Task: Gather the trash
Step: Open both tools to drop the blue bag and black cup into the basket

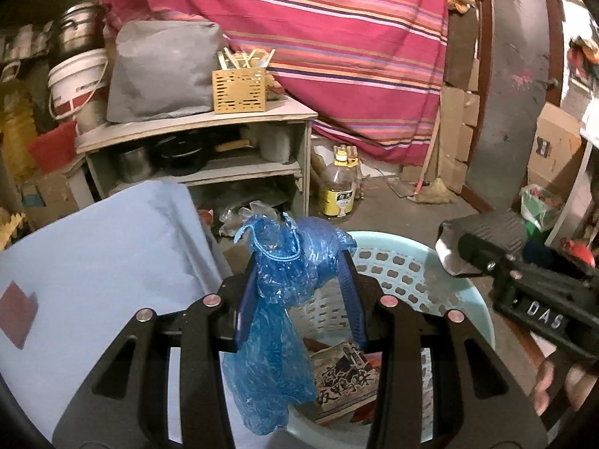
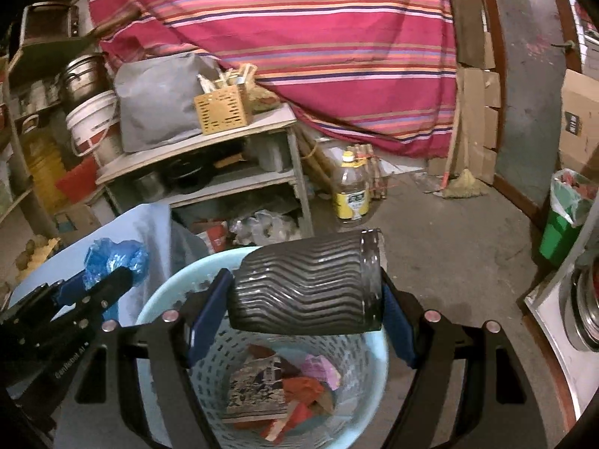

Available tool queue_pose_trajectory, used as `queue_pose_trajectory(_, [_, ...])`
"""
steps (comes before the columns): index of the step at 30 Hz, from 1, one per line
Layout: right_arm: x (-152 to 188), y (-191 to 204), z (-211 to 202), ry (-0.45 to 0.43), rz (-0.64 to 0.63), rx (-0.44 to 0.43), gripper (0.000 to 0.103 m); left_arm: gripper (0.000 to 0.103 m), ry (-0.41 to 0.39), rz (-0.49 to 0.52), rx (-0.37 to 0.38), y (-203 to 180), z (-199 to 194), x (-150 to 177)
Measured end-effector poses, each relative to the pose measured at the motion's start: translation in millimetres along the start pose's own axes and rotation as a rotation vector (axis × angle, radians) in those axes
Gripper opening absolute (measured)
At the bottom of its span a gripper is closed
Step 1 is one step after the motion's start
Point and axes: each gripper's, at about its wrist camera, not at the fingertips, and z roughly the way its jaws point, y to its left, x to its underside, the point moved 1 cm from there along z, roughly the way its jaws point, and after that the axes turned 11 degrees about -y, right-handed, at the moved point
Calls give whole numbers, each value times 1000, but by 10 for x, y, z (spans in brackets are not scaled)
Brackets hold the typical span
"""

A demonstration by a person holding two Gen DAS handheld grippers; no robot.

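Note:
My left gripper [image 1: 299, 262] is shut on a crumpled blue plastic bag [image 1: 277, 299], which hangs down over the left rim of a light blue perforated basket [image 1: 430, 262]. In the right wrist view my right gripper [image 2: 305, 288] is shut on a dark ribbed cup [image 2: 307, 288], held on its side above the same light blue basket [image 2: 374, 393]. The basket holds several wrappers, among them a printed packet [image 2: 258, 385] and red and pink scraps [image 2: 310, 385]. The right gripper [image 1: 456, 250] with the cup shows at the right of the left wrist view. The left gripper [image 2: 119, 273] with the bag [image 2: 112, 262] shows at the left of the right wrist view.
A pale blue cloth-covered surface [image 1: 93, 262] lies left of the basket. Behind stand a wooden shelf unit [image 1: 202, 123] with pots, an oil bottle [image 1: 338, 187] on the floor, a striped red cloth [image 1: 318, 37], a broom [image 2: 460, 179] and a green bin [image 2: 561, 232] at the right.

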Motion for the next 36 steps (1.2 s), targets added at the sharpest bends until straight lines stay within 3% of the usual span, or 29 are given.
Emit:
queue_pose_trajectory(4, [9,-133,13,9,48,12,74,43,24,5,12,-43,92,10])
queue_pose_trajectory(8, [37,-124,35,20,53,5,74,84,40,29,-6,-66,134,5])
queue_pose_trajectory(14, [45,-31,51,28,37,-8,74,89,43,46,-30,-32,84,-9])
queue_pose_trajectory(25, [124,236,181,78,29,-34,75,97,14,14,-123,441,-157,-101])
queue_pose_trajectory(28, [187,357,241,115,22,-9,88,97,7,15,-149,597,-233,-122])
queue_pose_trajectory(36, [168,651,226,99,41,22,94,97,-20,12,-236,1232,-541,-147])
